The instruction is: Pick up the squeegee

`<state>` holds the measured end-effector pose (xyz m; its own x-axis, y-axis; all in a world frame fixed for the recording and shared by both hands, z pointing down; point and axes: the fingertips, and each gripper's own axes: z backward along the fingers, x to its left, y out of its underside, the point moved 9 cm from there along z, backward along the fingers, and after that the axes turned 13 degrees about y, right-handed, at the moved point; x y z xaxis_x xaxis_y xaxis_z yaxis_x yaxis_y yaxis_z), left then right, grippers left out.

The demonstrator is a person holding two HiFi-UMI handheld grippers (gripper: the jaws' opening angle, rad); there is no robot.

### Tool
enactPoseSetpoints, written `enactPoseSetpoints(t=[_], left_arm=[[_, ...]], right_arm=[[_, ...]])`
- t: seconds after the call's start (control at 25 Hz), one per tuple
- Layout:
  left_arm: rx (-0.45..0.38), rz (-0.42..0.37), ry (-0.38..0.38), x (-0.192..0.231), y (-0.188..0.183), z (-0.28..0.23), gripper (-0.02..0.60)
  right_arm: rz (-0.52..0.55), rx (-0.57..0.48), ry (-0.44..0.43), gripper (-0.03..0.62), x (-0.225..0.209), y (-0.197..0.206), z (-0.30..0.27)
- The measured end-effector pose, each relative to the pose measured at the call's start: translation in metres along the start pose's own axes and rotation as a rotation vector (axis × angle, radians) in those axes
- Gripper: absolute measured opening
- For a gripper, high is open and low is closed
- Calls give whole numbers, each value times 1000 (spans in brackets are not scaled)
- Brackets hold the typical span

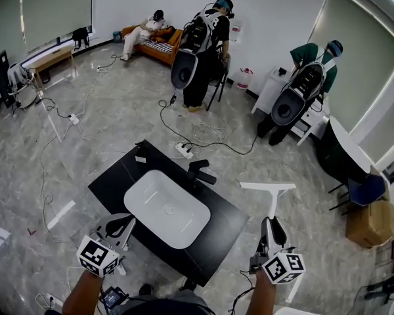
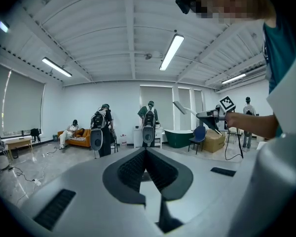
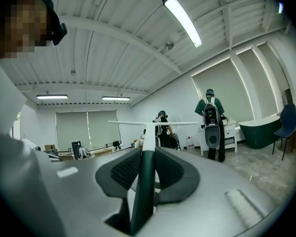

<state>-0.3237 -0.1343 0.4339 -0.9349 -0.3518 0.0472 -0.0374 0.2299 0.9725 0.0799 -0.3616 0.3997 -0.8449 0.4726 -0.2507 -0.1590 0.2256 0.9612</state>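
The squeegee (image 1: 268, 187) has a white T-shaped blade, a white shaft and a dark green handle. My right gripper (image 1: 271, 223) is shut on that handle and holds the squeegee in the air to the right of the black counter (image 1: 115, 183), blade pointing away from me. In the right gripper view the squeegee (image 3: 153, 124) runs straight out from between the pads of the right gripper (image 3: 147, 153). My left gripper (image 1: 124, 223) hangs over the counter's near left corner. The pads of the left gripper (image 2: 146, 151) meet at the tips with nothing between them. The left gripper view also shows the squeegee (image 2: 180, 107) raised at the right.
A white basin (image 1: 165, 209) is set in the counter, with a black faucet (image 1: 200, 172) behind it. Cables and a power strip (image 1: 184, 151) lie on the floor beyond. Two standing people (image 1: 202, 44) (image 1: 303, 87), a sofa (image 1: 159, 44), a blue chair (image 1: 366, 190) and a cardboard box (image 1: 371, 223) stand farther off.
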Motion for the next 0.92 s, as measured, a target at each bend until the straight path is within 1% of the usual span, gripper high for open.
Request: enactPoseSetpoints(t=[0.2,0.44,0.68,0.92], left_arm=[[-15,-12,13,-2,-3,21,5],[-22,-23,24,-13,-13,28,5],[-18,-20,30,-20,-7,46,5],[-12,-15,32,-24,0,52,5]], right_arm=[[18,-55,-26,100,29,-21,44],[33,-88,-31,100,33,-43,77],[50,-110,-25,100,42,-49,104],[57,-111,-22,100,44,-49,111]])
